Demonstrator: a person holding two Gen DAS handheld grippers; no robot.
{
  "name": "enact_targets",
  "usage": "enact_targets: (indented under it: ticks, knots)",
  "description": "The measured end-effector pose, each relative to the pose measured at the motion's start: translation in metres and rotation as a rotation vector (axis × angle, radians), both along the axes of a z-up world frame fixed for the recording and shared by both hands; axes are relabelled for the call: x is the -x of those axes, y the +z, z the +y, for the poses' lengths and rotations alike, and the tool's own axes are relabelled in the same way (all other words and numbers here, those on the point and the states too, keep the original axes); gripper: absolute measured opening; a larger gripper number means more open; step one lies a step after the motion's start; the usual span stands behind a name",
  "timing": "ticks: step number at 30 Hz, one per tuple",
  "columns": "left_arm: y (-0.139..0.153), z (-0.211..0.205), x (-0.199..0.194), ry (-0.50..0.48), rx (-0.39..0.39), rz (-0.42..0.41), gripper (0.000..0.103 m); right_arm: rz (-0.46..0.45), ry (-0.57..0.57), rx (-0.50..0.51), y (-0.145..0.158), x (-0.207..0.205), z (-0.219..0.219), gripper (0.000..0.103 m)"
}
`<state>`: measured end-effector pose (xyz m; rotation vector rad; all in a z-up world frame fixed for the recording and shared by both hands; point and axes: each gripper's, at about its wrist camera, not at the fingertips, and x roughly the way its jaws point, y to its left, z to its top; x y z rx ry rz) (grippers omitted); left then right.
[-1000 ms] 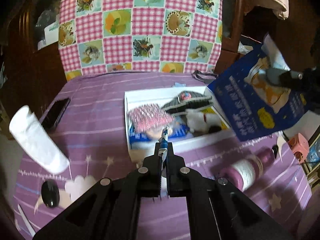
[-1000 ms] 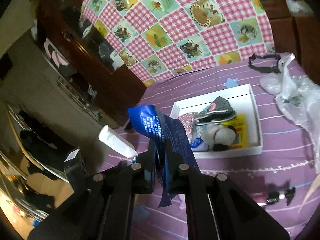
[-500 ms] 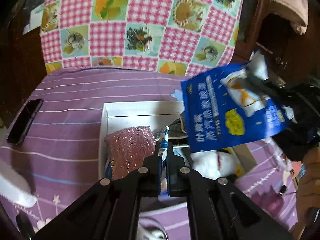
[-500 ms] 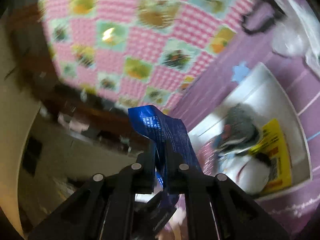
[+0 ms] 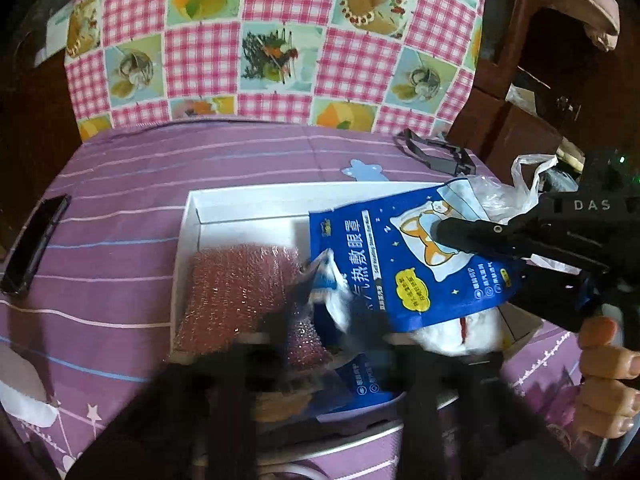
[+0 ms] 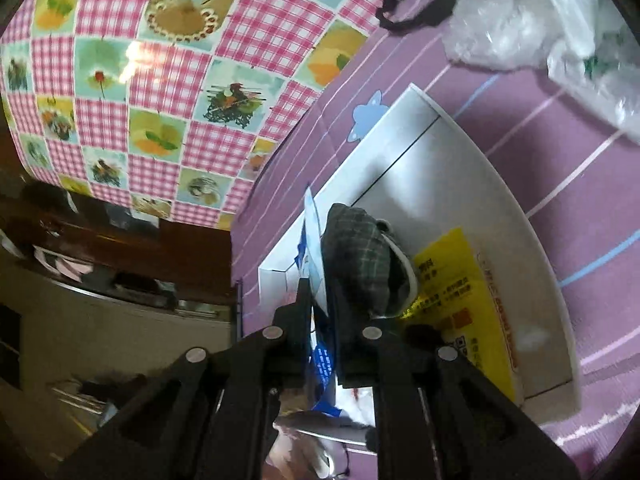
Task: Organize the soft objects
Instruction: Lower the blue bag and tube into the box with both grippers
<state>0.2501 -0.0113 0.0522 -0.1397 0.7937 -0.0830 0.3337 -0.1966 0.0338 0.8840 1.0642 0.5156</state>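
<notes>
Since a second ago my right gripper (image 6: pixel 318 300) has carried the blue eye-mask pouch (image 5: pixel 416 264) from beside the white box (image 5: pixel 192 216) to above its contents, jaws clamped on the pouch's edge and reaching in from the right. My left gripper (image 5: pixel 324 300) is blurred; I cannot tell its state.

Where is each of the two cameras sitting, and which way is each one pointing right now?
Left wrist: on the left gripper, blurred, facing the white box; the right gripper and a hand show.
Right wrist: on the right gripper, rolled sideways, looking along the box; its fingers clamp the blue pouch.
Shared: box, pouch, checkered cloth, purple cover.
</notes>
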Motion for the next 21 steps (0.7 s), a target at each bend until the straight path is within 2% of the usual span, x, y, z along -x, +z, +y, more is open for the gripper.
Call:
enact_targets:
  ticks: [1, 2, 4, 5, 7, 8, 16, 21]
  knots:
    - [0.002, -0.001, 0.003, 0.005, 0.001, -0.023, 0.073, -0.003, 0.008, 0.017, 0.003, 0.001, 0.001, 0.012]
    - [0.003, -0.001, 0.004, 0.010, 0.001, -0.036, 0.076, -0.005, 0.018, 0.051, 0.008, 0.001, 0.001, 0.015]
    - [0.008, -0.003, 0.005, 0.014, -0.004, -0.049, 0.076, -0.012, 0.012, 0.128, 0.015, 0.003, 0.000, 0.032]
    - [0.010, -0.003, 0.006, 0.014, -0.002, -0.058, 0.077, -0.021, 0.002, 0.170, 0.021, 0.005, -0.002, 0.037]
    - [0.014, -0.003, 0.007, 0.022, 0.000, -0.069, 0.079, -0.060, -0.017, 0.212, 0.032, 0.010, -0.005, 0.057]
    - [0.014, -0.003, 0.008, 0.024, 0.000, -0.071, 0.079, -0.073, -0.020, 0.235, 0.039, 0.013, -0.007, 0.060]
    - [0.020, -0.007, 0.011, 0.020, -0.004, -0.082, 0.079, -0.101, 0.045, 0.408, 0.065, 0.027, -0.005, 0.062]
    - [0.023, -0.013, 0.024, 0.032, -0.040, -0.102, 0.081, -0.184, 0.102, 0.419, 0.072, 0.041, 0.008, 0.062]
